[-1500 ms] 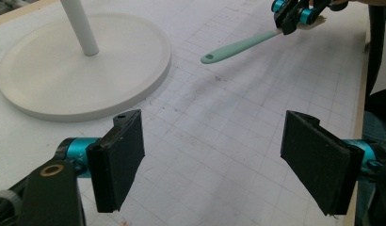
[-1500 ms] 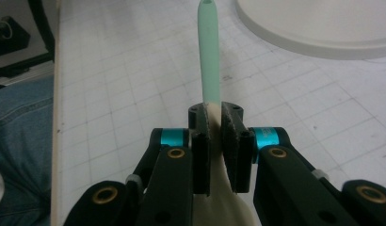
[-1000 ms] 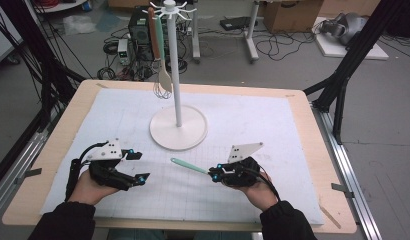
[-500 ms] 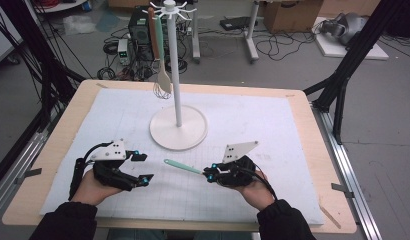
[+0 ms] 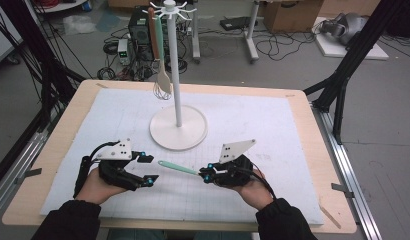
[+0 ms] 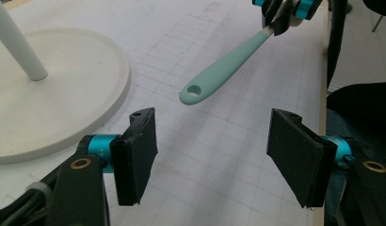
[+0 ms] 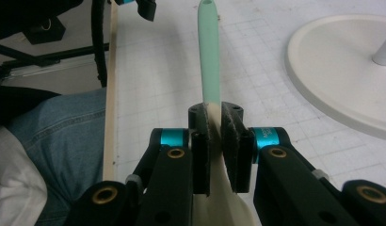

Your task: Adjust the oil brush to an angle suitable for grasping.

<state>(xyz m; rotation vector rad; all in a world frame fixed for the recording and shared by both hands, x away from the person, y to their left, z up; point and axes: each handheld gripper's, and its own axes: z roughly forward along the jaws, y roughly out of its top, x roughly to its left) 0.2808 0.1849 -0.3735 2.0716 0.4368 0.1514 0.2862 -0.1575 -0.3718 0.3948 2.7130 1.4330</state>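
Note:
My right gripper [image 5: 209,173] [image 7: 214,118] is shut on a spatula just where its pale blade meets the mint-green handle [image 5: 176,168] [image 7: 208,56]. It holds the spatula level above the white mat, with the handle's holed end pointing at my left gripper [image 5: 150,169] [image 6: 212,160]. The left jaws stand open with nothing between them and have just been closing a little. The handle's tip [image 6: 195,92] hangs a short way ahead of them, apart from both pads.
A white utensil stand has a round base [image 5: 178,131] [image 6: 54,108] [image 7: 341,80] and a tall pole [image 5: 174,65] at the mat's middle. A whisk [image 5: 159,91] and a wooden spoon [image 5: 164,82] hang from its top. The table's front edge is by my forearms.
The right gripper has carried the spatula slightly left, so the handle's tip is nearer the left gripper. The left jaws look a bit narrower.

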